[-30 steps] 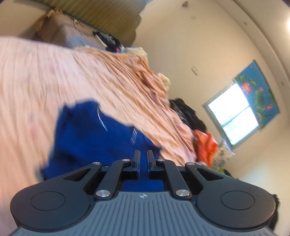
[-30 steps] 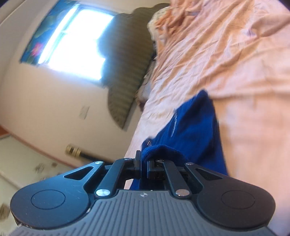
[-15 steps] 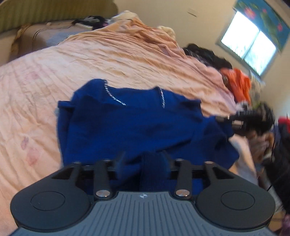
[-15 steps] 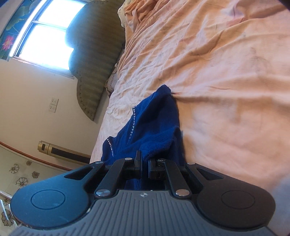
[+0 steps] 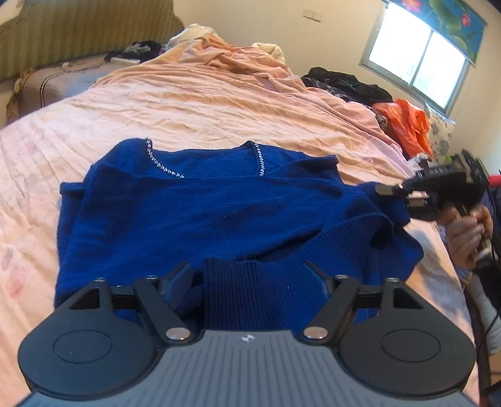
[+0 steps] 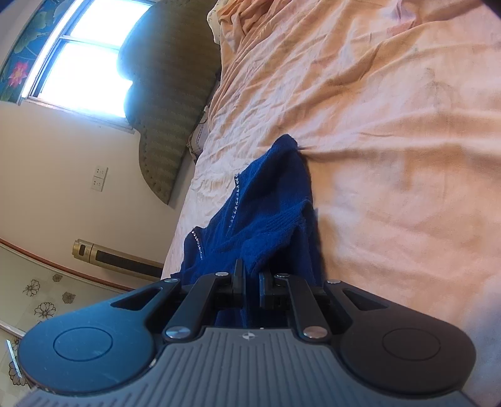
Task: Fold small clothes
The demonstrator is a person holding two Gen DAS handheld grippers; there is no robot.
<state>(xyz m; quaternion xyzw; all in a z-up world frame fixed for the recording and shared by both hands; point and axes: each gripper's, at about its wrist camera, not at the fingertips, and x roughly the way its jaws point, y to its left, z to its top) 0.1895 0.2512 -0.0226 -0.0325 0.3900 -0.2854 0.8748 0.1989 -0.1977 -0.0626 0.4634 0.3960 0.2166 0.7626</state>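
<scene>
A dark blue knit sweater (image 5: 203,219) with a sparkly V neckline lies spread on the peach bedsheet (image 5: 203,103), neckline away from me. My left gripper (image 5: 249,278) stands wide open at the near ribbed hem, which lies loose between the fingers. In the left wrist view my right gripper (image 5: 394,194), held by a hand (image 5: 466,228), pinches the sweater's right edge. In the right wrist view the right gripper (image 6: 250,281) is shut on a bunched fold of the sweater (image 6: 269,200), which trails away over the sheet (image 6: 391,141).
An orange plastic bag (image 5: 407,125) and a pile of dark clothes (image 5: 347,84) sit at the bed's far right edge. A grey case (image 5: 62,81) and a green headboard (image 5: 78,28) stand at the far left. A window (image 5: 419,59) is on the right wall.
My left gripper has opened and let go of the hem. The sweater has come down from hanging and now lies spread on the bed. The right gripper stays shut on its edge.
</scene>
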